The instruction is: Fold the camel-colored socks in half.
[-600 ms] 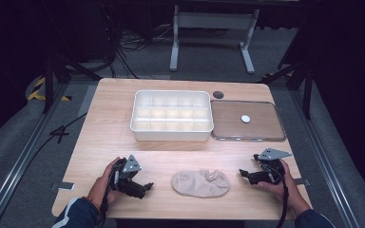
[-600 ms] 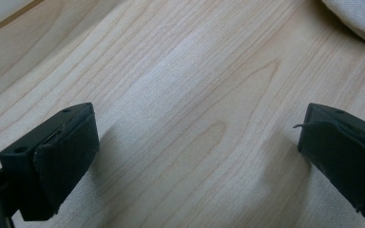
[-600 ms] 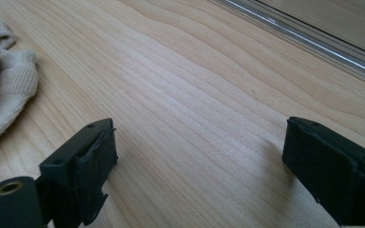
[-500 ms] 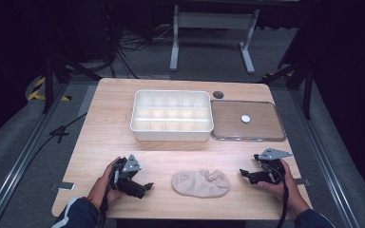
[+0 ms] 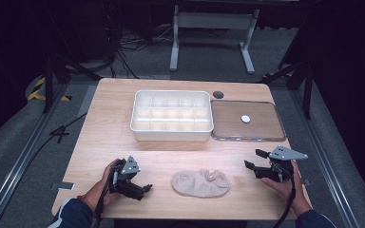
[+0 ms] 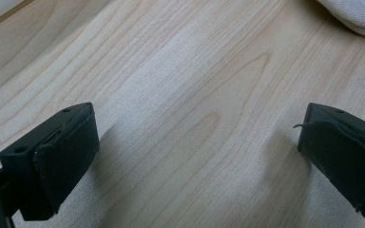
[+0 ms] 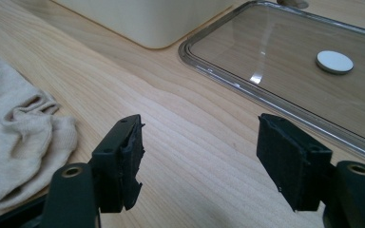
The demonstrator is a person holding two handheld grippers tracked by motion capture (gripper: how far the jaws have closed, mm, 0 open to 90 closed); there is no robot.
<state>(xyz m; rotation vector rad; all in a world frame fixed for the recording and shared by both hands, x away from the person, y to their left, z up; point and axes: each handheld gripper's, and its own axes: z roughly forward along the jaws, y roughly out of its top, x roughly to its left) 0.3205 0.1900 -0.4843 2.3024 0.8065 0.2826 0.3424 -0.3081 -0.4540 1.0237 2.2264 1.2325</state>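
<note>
A beige sock (image 5: 200, 183) is laid flat on the wooden table (image 5: 109, 128), near the front edge and about midway between the two grippers. It is touched by neither of them.

The left gripper (image 5: 141, 188) is held low over the table at the front left, pointed toward the sock. In the left gripper view its jaws are seen spread wide, with only bare wood between them; the edge of the sock (image 6: 356, 16) is visible at the upper right, well ahead of the jaws.

The right gripper (image 5: 254, 159) is held at the front right, just off the sock's right end. Its jaws are set wide apart and nothing is gripped. In the right gripper view the sock (image 7: 19, 142) is seen to the left of the jaws.

Behind the sock, a white compartment box (image 5: 172, 116) is placed at the table's middle. A clear lid (image 5: 247, 121) lies flat just beside it, to the right.
</note>
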